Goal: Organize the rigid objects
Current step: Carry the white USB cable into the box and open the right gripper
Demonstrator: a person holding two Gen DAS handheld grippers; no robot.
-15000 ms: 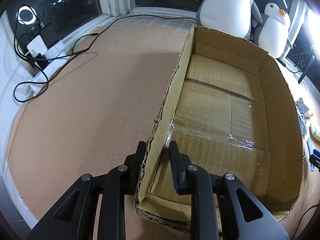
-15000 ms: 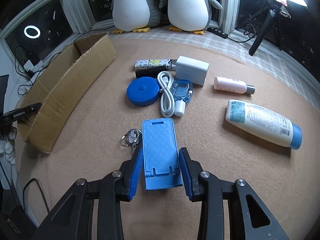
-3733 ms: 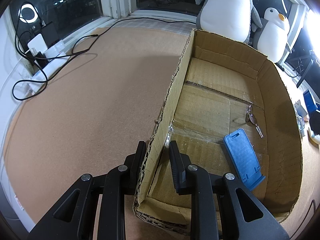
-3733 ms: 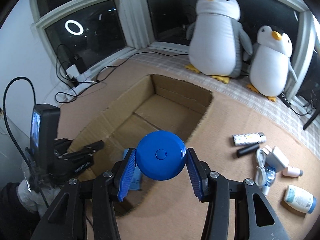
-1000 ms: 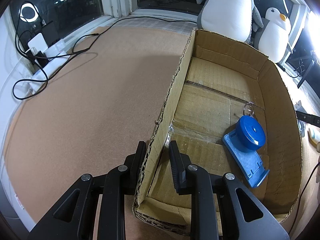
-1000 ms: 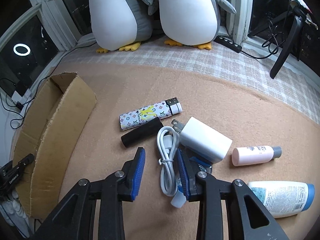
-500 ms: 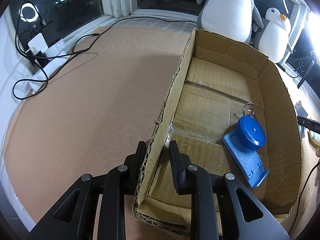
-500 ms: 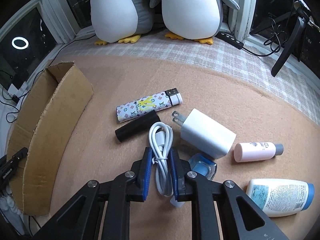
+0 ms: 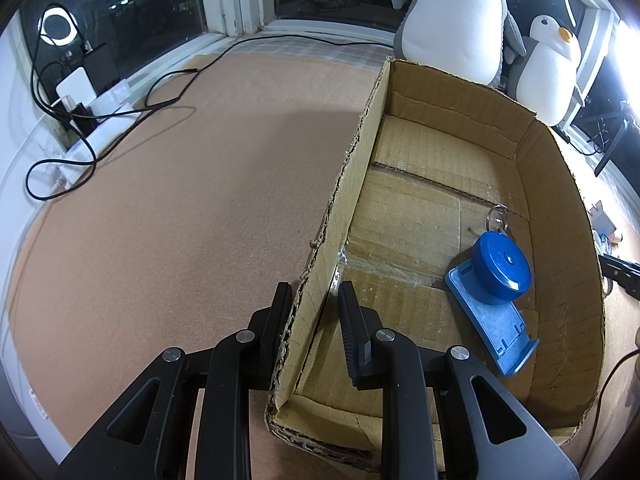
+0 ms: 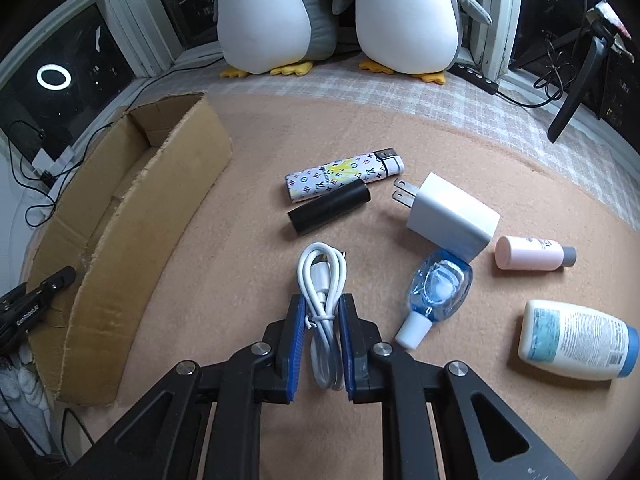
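My left gripper is shut on the near left wall of the cardboard box. Inside the box lie a blue phone stand, a round blue tape measure on top of it, and a key ring. My right gripper is shut on a coiled white cable that lies on the tan mat. Beyond it lie a patterned lighter, a black cylinder, a white charger, a blue sanitizer bottle, a small pink bottle and a white lotion bottle.
The box stands left of the objects in the right wrist view. Two plush penguins sit at the back by the window. A power strip with black cables lies at the mat's far left edge.
My right gripper has moved forward over the white cable and closed on it. The left gripper and the box have not moved.
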